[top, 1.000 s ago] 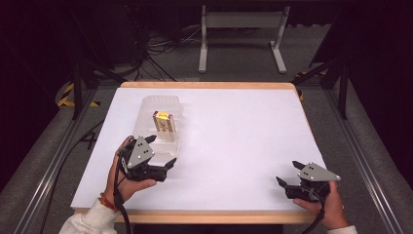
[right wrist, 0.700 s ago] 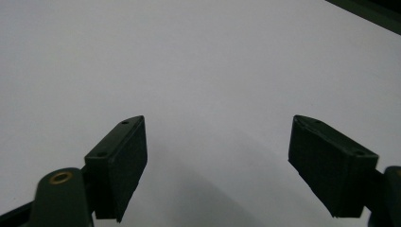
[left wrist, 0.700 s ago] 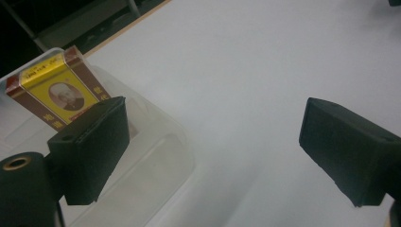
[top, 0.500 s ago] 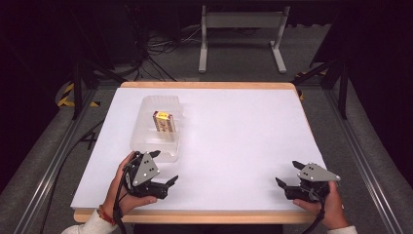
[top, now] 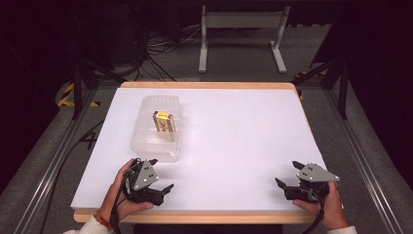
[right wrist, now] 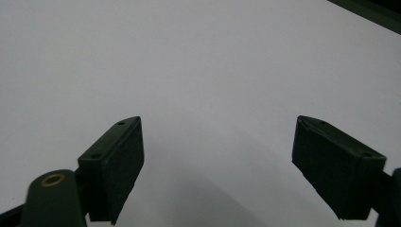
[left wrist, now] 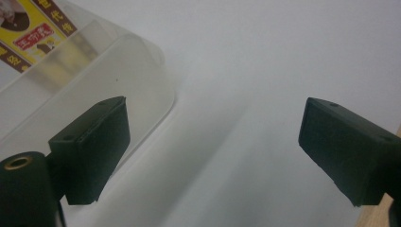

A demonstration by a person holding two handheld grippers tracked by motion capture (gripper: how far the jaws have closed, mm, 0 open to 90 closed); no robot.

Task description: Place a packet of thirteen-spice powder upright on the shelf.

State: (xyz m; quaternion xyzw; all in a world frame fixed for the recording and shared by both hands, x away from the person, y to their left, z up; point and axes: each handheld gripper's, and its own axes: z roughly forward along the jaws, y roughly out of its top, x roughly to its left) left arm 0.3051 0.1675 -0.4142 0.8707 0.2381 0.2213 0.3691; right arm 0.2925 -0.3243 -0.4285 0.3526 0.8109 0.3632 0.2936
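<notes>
A clear plastic container (top: 158, 131) lies on the left half of the white table (top: 234, 141), with a small yellow and red box (top: 163, 123) in it. My left gripper (top: 163, 174) rests near the front edge just below the container, open, with nothing between its jaws. In the left gripper view the container's rounded corner (left wrist: 118, 71) and the box's label (left wrist: 33, 33) show beyond the left jaw of that gripper (left wrist: 213, 146). My right gripper (top: 286, 173) sits at the front right corner. Its jaws have just been opening, and the right gripper (right wrist: 217, 161) has bare table between them.
The table's wooden front edge (top: 214, 217) runs just behind both hands. Beyond the far edge are a grey metal stand (top: 241, 34) and cables on the floor. Metal rails run along both sides of the table.
My left hand has drawn back from the container toward the front edge and sunk closer to the table. The right hand has stayed at the front right corner.
</notes>
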